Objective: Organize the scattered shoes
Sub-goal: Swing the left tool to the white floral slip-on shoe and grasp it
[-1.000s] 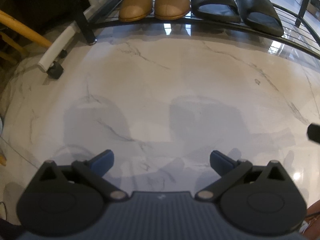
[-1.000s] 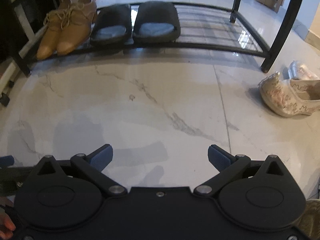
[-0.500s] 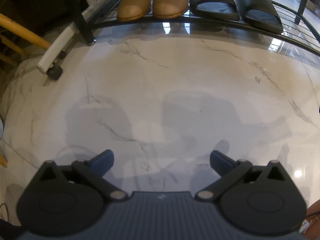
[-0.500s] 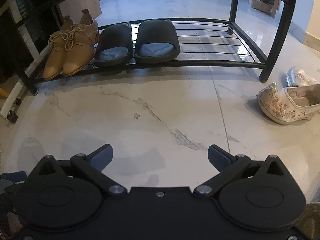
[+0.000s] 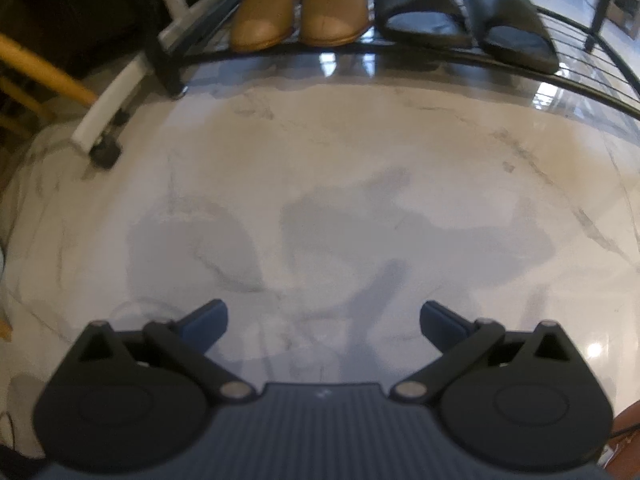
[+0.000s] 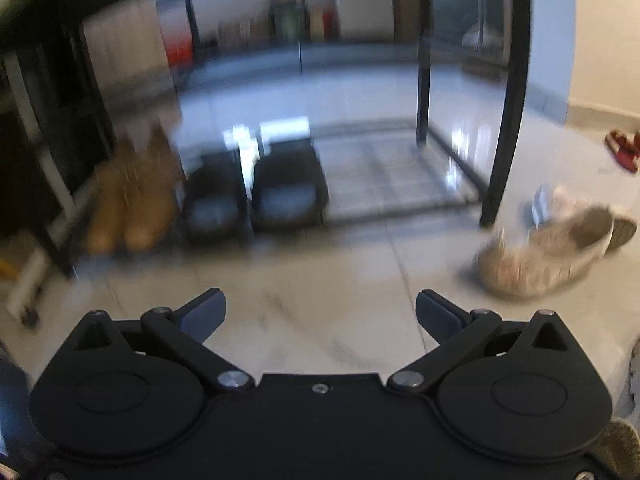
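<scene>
A low black wire shoe rack [image 5: 580, 80] [image 6: 400, 184] holds a pair of tan lace-up shoes [image 5: 300, 12] [image 6: 128, 208] and a pair of black slides [image 5: 464, 20] [image 6: 256, 196]. A cream patterned shoe [image 6: 548, 252] lies on the marble floor right of the rack's front leg, its pair partly visible behind it [image 6: 560, 196]. A red shoe [image 6: 624, 150] lies far right. My left gripper [image 5: 323, 322] hangs open over bare floor in front of the rack. My right gripper [image 6: 320, 312] is also open and empty, and its view is blurred.
A white wheeled frame [image 5: 104, 120] and a wooden chair leg [image 5: 44, 72] stand left of the rack. The rack's tall black uprights [image 6: 508, 120] rise on its right side. Marble floor [image 5: 360, 200] stretches between the grippers and the rack.
The right gripper has tilted upward and swung, so the room beyond the rack and the cream shoes now show. The left gripper has edged slightly closer to the rack. Both stay open.
</scene>
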Demonstrator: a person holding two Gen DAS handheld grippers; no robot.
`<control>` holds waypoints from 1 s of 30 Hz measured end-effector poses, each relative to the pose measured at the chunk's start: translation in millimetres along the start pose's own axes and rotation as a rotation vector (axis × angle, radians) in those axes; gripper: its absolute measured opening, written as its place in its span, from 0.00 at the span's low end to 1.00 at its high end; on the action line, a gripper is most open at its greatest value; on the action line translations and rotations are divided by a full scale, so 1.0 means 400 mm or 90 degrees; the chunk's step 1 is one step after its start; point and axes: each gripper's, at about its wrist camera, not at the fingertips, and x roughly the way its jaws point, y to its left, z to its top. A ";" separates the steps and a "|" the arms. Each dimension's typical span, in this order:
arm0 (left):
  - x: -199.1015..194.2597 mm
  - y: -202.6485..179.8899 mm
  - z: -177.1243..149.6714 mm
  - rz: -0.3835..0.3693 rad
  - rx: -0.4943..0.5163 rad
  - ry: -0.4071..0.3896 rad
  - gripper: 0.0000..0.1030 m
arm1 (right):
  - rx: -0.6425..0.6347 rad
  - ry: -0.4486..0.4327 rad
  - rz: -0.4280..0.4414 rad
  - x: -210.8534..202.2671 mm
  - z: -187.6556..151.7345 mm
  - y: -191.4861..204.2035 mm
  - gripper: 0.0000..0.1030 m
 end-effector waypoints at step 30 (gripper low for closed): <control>0.018 -0.767 0.251 -0.459 0.322 -0.224 0.99 | 0.236 -0.292 -0.097 -0.105 0.087 -0.226 1.00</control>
